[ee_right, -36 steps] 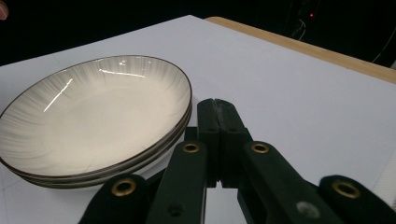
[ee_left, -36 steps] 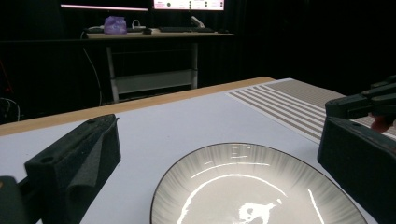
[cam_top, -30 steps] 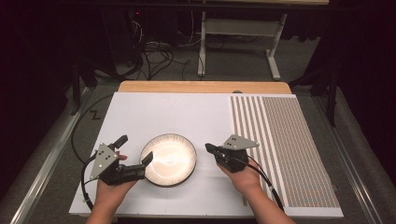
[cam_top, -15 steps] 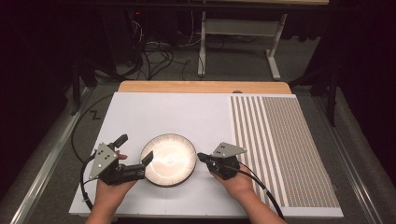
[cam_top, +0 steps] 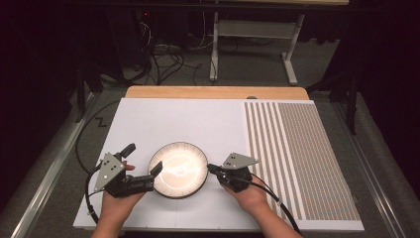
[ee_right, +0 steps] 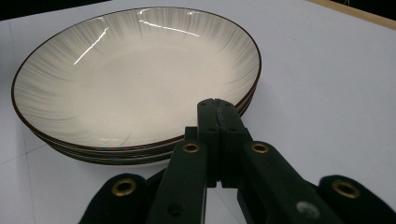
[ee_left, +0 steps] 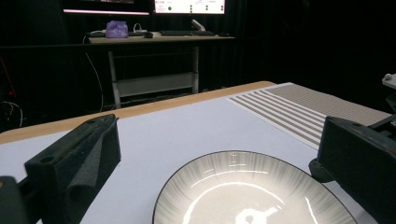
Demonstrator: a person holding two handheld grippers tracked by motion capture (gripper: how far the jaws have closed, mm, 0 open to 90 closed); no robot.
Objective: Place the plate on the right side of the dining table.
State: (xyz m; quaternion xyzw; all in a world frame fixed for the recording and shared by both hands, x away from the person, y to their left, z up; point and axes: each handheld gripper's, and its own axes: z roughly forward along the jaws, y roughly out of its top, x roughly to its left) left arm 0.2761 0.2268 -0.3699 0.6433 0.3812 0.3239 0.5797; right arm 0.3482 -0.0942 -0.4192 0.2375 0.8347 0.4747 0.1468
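Black foam-padded jaws of the left gripper (cam_top: 144,171) standing wide apart at the left of the white board (cam_top: 163,121), one reaching to the near-left rim of the stack of plates (cam_top: 178,169), the other clear of it out over bare board; nothing pressed between them. From the left gripper view, top plate (ee_left: 254,191) lying between and ahead of the two jaws, untouched as far as can be told. Cream glazed ware with a dark rim, several plates nested, sitting low on the board's front middle. Further right, right gripper (cam_top: 212,168) pressed together, empty, its tip just at the stack's right edge; in the right gripper view (ee_right: 217,108) the tip sits level with the upper rims, perhaps touching. Striped mat (cam_top: 297,158) at far right, bare.

Judged early: both tools brought to the stack, no plate lifted or parted yet. Left to do, probably: prising the top plate up, gripping, moving it.
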